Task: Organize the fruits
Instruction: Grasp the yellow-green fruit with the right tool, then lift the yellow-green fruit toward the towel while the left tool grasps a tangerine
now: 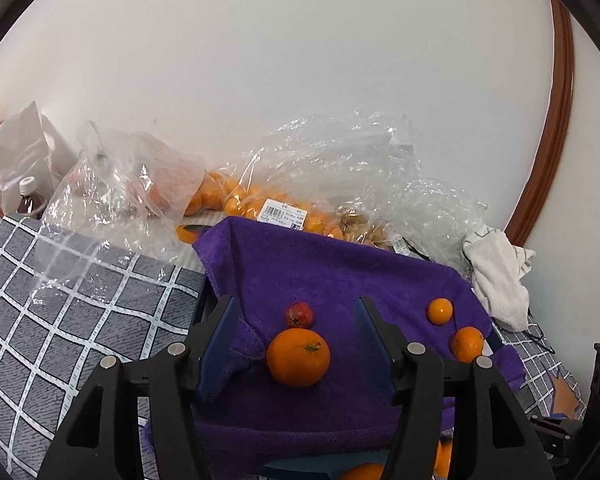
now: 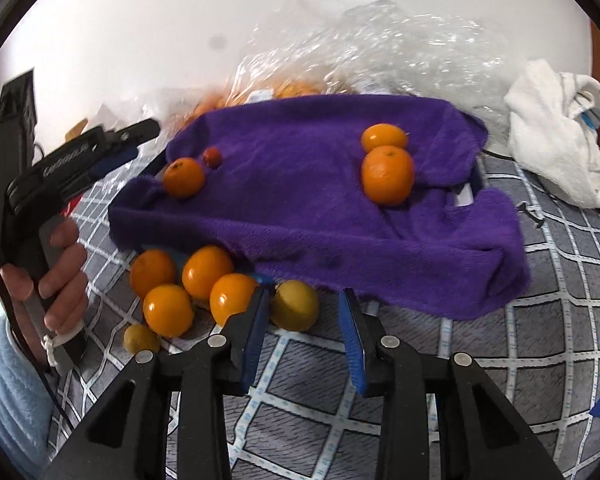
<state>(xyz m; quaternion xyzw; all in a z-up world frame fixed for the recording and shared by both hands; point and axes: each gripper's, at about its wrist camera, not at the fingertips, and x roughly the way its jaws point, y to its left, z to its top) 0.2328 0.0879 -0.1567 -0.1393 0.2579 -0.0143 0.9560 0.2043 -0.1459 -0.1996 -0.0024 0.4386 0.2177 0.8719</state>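
- Directly ahead of the left tool, between its spread jaws but not yet touched, sits a big orange on the purple towel; a small red fruit lies just behind it, touching or nearly so.
- Judged by its look, the orange is firm, round and smooth-skinned, fairly light, and likely to roll on the soft pile; closing on its widest middle, from both sides, seems safest, with gentle pressure so the peel is not bruised.
- The red fruit looks smaller and softer, so a careless close could nudge or squash it.
- Two more oranges rest together, touching, on the towel's far side.
- The right tool also stands spread, holding nothing, low over the checked bedcover; a yellow fruit lies just beyond its fingertips.
- A cluster of oranges lies beside that, at the towel's edge.
- Crinkled plastic bags of more fruit lie behind, and a white cloth to the side.
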